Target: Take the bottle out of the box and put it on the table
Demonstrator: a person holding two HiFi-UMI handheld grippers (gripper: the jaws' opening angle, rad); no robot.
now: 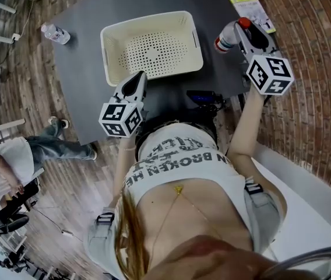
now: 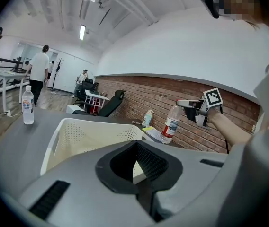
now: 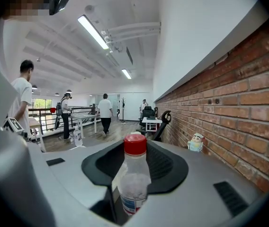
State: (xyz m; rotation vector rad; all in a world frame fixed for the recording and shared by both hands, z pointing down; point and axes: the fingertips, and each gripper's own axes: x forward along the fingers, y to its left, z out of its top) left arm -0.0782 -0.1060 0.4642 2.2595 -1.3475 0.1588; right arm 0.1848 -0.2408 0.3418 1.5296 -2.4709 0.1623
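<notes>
**Bottle out of the box, pinched by the right gripper**

The bottle [image 1: 224, 42] is clear plastic with a red screw cap and a label with some red on it. It is outside the box [image 1: 149, 18], at about 3 o'clock from it, over the table [image 1: 84, 22]. The right gripper [image 1: 242, 31] pinches it high up, with the neck between its black, finely ridged pads. In the left gripper view the bottle stands nearly upright. Its base is too small there to tell whether it touches the tabletop. In the right gripper view the base is hidden behind the gripper's grey body.

The box is cream plastic, rectangular with rounded corners. Its floor and walls are pierced with rows of small round holes.

The left gripper [image 1: 138, 79] sits at 7 o'clock from the box, just by the near rim. Its jaws are spread, and only the box wall shows through the gap.

The table is matte, smooth and dark grey. A spare bottle [image 1: 55, 33] stands near the table's edge at 9 o'clock from the box. A yellow-green booklet [image 1: 248, 4] lies at 1 o'clock.
</notes>
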